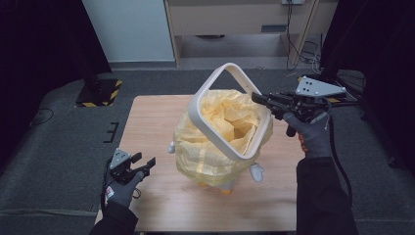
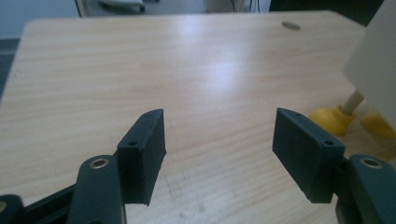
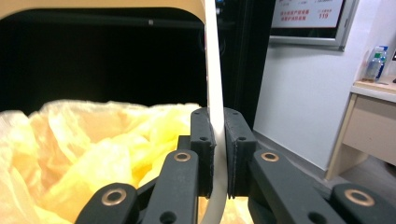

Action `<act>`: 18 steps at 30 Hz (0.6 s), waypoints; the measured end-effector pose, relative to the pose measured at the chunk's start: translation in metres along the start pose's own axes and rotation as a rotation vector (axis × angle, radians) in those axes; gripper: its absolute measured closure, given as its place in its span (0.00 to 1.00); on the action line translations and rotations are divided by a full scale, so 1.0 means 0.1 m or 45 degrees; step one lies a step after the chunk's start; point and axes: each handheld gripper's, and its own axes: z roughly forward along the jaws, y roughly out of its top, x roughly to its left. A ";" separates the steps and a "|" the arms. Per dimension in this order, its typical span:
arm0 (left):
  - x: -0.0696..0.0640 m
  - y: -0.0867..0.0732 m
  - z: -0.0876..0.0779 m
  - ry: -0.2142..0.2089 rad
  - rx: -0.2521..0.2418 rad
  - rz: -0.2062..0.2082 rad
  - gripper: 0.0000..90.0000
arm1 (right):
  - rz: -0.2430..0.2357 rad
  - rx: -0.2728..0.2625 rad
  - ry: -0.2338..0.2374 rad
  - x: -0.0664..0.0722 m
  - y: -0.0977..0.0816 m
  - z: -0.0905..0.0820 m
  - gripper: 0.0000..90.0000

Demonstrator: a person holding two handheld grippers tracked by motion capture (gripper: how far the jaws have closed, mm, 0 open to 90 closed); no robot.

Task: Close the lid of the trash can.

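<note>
Pinching the bin's white rim ring (image 3: pixel 215 93) in my right jaws (image 3: pixel 219 154) to tilt it clear of the yellow liner bag (image 1: pixel 220 142) — left jaws (image 2: pixel 219 154) wait released over the tabletop (image 2: pixel 187 70).

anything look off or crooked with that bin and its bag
Yes. The white ring frame sits tilted, its far side lifted well above the yellow bag instead of lying flat on the bin's rim. The right gripper is shut on the raised edge. The bag bulges loosely over the sides. The left gripper rests open on the table.
</note>
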 end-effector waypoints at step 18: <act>-0.05 0.18 -0.16 -0.016 -0.156 -0.041 0.38 | -0.157 0.104 -0.068 0.03 -0.03 0.27 0.92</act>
